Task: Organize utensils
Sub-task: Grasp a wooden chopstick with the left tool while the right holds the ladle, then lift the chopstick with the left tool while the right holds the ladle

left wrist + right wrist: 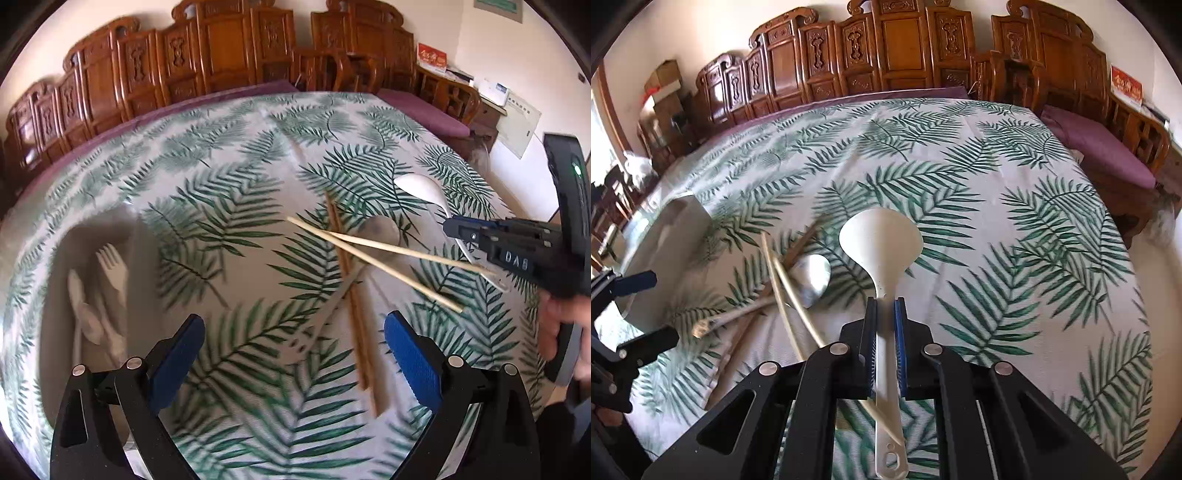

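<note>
White spoon [882, 243]: the right gripper [885, 314] pinches its handle tight. The left gripper [295, 332] is wide open, holding nothing, above the chopsticks [369, 254].

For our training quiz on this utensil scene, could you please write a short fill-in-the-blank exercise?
1. The right gripper has its jaws shut on the handle of the white ____.
2. The left gripper has its jaws ____ and holds nothing.
3. The white fork lies inside the ____, at the left in the left wrist view.
4. The tablecloth is printed with green ____.

Missing words: spoon; open; tray; leaves
</note>
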{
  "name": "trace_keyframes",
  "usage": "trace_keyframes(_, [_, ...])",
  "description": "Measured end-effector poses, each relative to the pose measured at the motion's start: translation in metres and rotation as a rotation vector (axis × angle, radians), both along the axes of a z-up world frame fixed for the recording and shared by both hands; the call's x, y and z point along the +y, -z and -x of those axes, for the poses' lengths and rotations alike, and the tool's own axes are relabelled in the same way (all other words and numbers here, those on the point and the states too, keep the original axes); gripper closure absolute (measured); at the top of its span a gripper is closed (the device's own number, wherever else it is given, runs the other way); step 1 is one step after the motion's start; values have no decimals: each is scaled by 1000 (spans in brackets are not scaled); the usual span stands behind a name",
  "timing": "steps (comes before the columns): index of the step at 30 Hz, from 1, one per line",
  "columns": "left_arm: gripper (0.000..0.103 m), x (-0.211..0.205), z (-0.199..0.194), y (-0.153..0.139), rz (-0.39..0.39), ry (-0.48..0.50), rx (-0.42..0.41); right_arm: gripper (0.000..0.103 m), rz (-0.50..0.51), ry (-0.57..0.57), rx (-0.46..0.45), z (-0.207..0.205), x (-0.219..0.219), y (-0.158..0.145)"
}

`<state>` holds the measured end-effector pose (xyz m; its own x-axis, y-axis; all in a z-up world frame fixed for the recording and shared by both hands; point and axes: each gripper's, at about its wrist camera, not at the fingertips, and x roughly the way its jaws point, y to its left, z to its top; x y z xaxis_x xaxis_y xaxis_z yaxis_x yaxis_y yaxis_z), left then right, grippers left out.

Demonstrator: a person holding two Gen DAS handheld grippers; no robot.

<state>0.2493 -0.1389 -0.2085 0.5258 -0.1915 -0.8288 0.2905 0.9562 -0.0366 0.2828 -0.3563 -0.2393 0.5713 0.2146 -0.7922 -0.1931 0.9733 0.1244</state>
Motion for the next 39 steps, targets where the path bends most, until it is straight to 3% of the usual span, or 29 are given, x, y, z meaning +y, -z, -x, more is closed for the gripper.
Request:
trace_keyframes(3, [9, -13, -7, 3, 32, -14, 27, 92, -34, 17, 4, -1, -12, 1])
trace_keyframes(9, [9, -46, -15, 5, 20, -1, 23, 92, -71, 63, -7, 0, -34, 0])
trace_keyframes(19, [46, -81, -26, 24, -8, -19, 67, 92, -99, 97, -29, 0, -47, -6])
trace_keyframes(26, [49, -91, -34, 33, -78, -56, 65, 92, -104, 99, -35, 0, -47, -7])
trace_keyframes(32, [69, -91, -27, 33, -157, -40, 54, 92, -101, 94, -40, 0, -45, -8])
trace_keyframes(39, [95, -74, -15, 33, -160, -31, 69, 92, -89, 68, -51, 1, -30, -13])
